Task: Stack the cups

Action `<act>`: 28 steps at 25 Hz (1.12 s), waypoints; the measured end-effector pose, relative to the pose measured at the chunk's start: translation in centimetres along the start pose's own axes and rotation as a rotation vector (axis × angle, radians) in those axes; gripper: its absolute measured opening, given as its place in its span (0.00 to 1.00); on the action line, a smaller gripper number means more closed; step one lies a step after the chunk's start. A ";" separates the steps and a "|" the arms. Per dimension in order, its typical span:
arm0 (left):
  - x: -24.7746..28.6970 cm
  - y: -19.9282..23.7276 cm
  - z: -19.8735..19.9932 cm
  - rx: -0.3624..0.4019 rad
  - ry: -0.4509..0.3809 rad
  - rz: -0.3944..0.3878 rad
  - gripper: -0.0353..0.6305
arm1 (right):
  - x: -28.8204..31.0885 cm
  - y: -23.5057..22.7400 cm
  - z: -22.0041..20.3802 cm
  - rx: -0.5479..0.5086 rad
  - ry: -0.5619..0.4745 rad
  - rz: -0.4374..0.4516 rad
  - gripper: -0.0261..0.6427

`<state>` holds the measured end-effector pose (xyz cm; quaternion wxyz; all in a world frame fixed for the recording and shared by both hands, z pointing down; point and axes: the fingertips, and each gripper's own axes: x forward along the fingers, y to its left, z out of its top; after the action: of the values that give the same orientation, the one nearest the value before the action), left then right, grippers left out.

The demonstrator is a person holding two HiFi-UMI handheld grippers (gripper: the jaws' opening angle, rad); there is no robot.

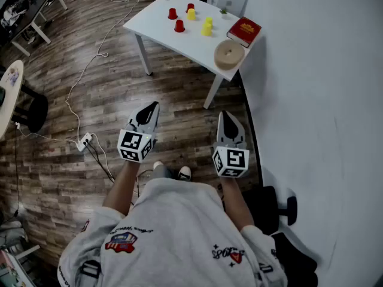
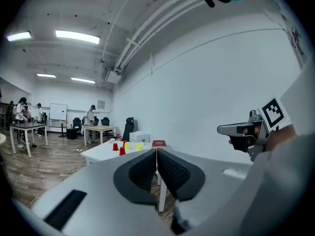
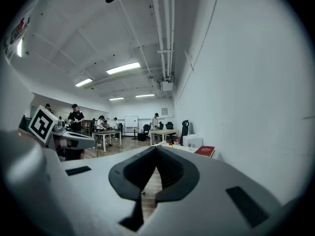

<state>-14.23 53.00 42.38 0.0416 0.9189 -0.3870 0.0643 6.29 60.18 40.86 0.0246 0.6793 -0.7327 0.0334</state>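
Cups sit unstacked on the white table (image 1: 155, 23), well ahead of the person: three red cups (image 1: 179, 26) toward its left part and three yellow cups (image 1: 206, 30) just beside them, each standing alone, mouth down as far as can be told. A red book (image 1: 244, 30) and a round beige disc (image 1: 229, 54) lie at the table's right end, near the wall.

Both tools are held close in front of the body over the wood floor (image 1: 90, 82), far from the table. The left gripper (image 1: 154, 106) has its jaws pressed together with nothing between them. In its own view the ribbed pads (image 2: 147, 168) meet along one line, and the cups show small beyond them. The right gripper (image 1: 225, 117) is likewise closed and empty, its pads (image 3: 170, 168) touching at the tip.

No cup has been handled, so the step in hand looks like the approach. The next move probably calls for walking up to the table, stepping clear of the cable (image 1: 78, 94) on the floor, then spreading one pair of jaws and lowering them around a single cup. The neighbours stand close, so a careless reach could knock them.
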 end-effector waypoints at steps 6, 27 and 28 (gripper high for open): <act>-0.6 0.5 -0.2 -0.007 0.003 0.005 0.06 | 0.0 0.9 -0.3 0.026 -0.023 0.026 0.05; -1.1 0.7 -0.8 -0.018 0.032 0.046 0.06 | 1.4 1.6 -0.8 -0.033 -0.063 0.045 0.63; -1.0 1.1 -0.8 -0.021 0.032 0.050 0.06 | 1.8 1.7 -0.7 -0.032 -0.061 0.048 0.63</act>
<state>-15.72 53.04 43.03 0.0557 0.9074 -0.4096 0.0757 4.44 58.57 41.69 0.0120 0.6617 -0.7496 0.0016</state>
